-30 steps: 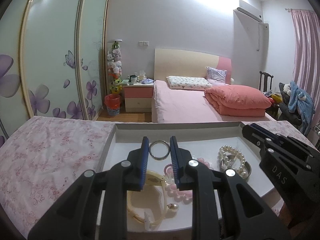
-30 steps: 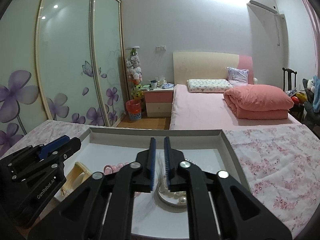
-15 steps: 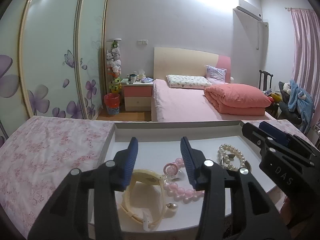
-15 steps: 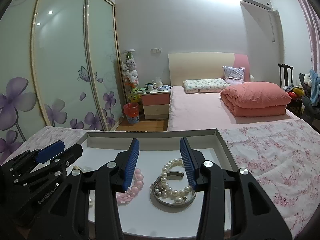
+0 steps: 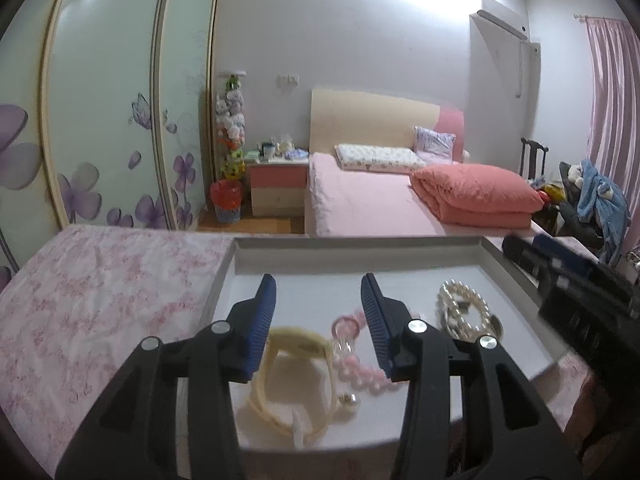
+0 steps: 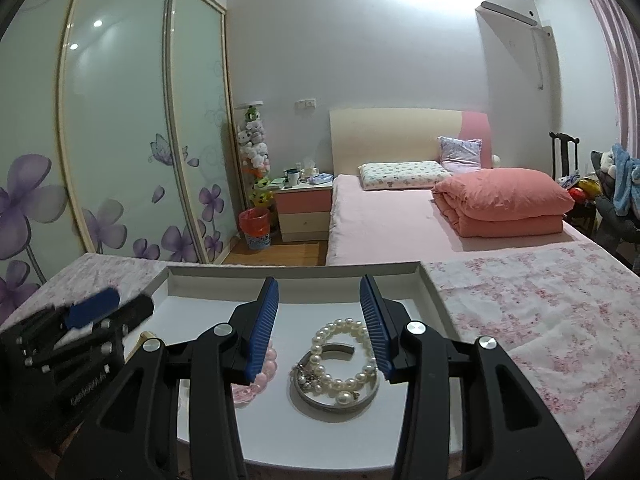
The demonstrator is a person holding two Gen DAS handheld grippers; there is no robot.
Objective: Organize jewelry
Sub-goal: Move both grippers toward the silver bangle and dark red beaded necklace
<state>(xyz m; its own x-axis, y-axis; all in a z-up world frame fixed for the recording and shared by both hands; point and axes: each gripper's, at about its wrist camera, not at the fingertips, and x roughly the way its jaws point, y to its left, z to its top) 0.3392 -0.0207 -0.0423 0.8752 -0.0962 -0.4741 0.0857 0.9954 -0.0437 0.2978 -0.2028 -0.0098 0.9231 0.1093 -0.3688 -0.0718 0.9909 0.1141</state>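
Jewelry gathered in tray; both hand-held grippers empty.
Left hand-held gripper (image 5: 318, 312) and right hand-held gripper (image 6: 319, 314) stand wide above the shallow white rectangular tray (image 6: 296, 278); white pearl bead bracelet (image 6: 344, 354), pink bead bracelet (image 5: 360, 372) and cream plastic bangle (image 5: 296, 384) lie inside, apparently unsorted.

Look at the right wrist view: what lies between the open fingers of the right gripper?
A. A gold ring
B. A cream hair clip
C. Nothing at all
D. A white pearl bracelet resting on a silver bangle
D: in the right wrist view, the pearl bracelet lies across the silver bangle in the white tray, framed by the open right gripper.
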